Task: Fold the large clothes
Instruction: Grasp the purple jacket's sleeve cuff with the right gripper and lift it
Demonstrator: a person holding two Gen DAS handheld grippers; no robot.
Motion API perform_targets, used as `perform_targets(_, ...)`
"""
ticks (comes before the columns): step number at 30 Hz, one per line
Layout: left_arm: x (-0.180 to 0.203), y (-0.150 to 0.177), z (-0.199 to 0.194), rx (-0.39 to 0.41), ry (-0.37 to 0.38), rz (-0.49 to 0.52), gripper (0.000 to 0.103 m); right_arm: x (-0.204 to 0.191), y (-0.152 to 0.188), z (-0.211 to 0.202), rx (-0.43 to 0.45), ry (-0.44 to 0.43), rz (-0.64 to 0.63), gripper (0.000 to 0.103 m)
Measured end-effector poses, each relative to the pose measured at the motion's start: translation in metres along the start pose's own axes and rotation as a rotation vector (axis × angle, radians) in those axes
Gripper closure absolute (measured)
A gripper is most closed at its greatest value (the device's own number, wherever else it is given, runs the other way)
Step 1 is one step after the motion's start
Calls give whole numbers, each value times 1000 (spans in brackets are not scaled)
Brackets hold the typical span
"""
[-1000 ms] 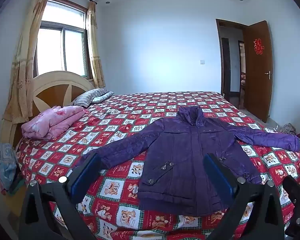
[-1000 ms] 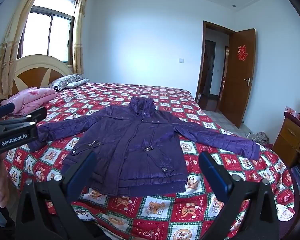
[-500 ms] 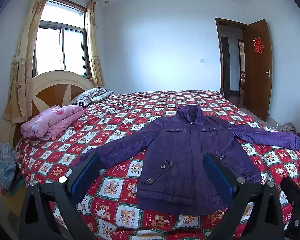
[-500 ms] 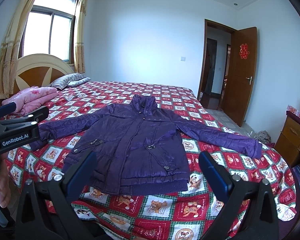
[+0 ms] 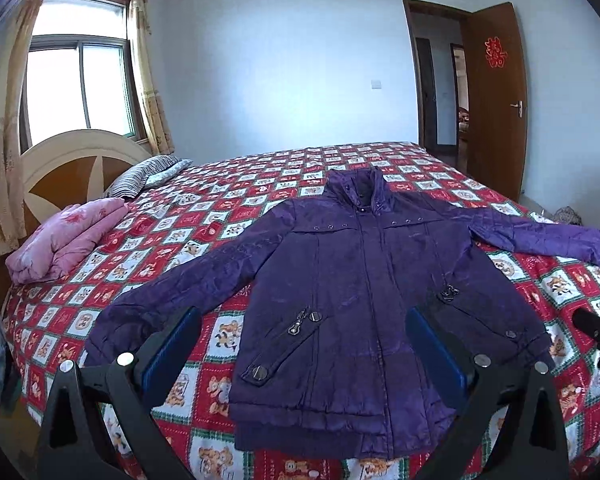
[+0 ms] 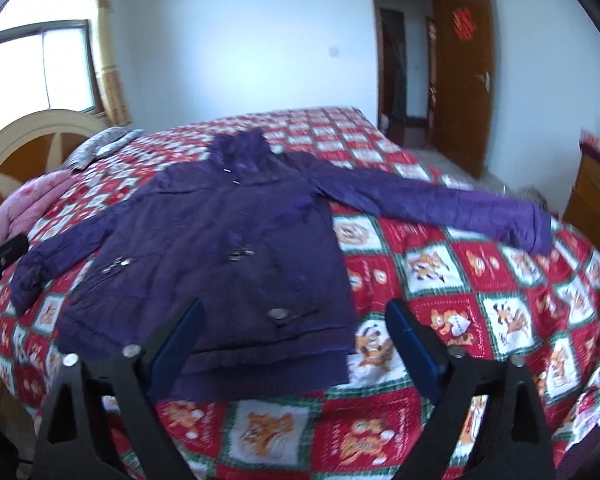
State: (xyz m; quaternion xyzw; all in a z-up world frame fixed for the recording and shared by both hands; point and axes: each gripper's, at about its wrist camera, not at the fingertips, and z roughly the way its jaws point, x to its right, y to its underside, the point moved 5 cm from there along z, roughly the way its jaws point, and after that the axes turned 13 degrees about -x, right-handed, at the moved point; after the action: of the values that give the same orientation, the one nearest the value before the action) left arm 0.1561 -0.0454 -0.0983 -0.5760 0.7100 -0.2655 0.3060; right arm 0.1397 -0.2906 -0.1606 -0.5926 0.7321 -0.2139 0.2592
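Your right tool [image 6: 292,336] has its jaws closing with nothing between them but air, hanging just above the hem of the jacket [image 6: 220,240]; your left tool [image 5: 300,344] stands wide open and empty too, over the jacket's lower front. The jacket lies flat, front up and closed, across the bed [image 5: 228,208] — body in the middle, both sleeves spread straight out to the sides, collar toward the far edge. So no fold is made yet: the sleeves are to come in over the body, then the body doubled over. A folded pink blanket [image 5: 64,240] sits well apart by the headboard — out of your way.
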Motion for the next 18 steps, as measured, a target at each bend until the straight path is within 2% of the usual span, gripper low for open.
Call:
perform_targets(3, 13, -18, 38, -19, -2, 18, 1, 52, -14, 24, -41, 16, 126, 16)
perform_targets(9, 27, -49, 111, -74, -18, 35, 1, 168, -34, 44, -90, 36, 442, 16)
perform_targets(15, 27, -74, 174, -120, -78, 50, 1, 266, -47, 53, -93, 97, 702, 16)
perform_targets(18, 21, -81, 202, -152, -106, 35, 1, 301, -52, 54, -71, 153, 785, 16)
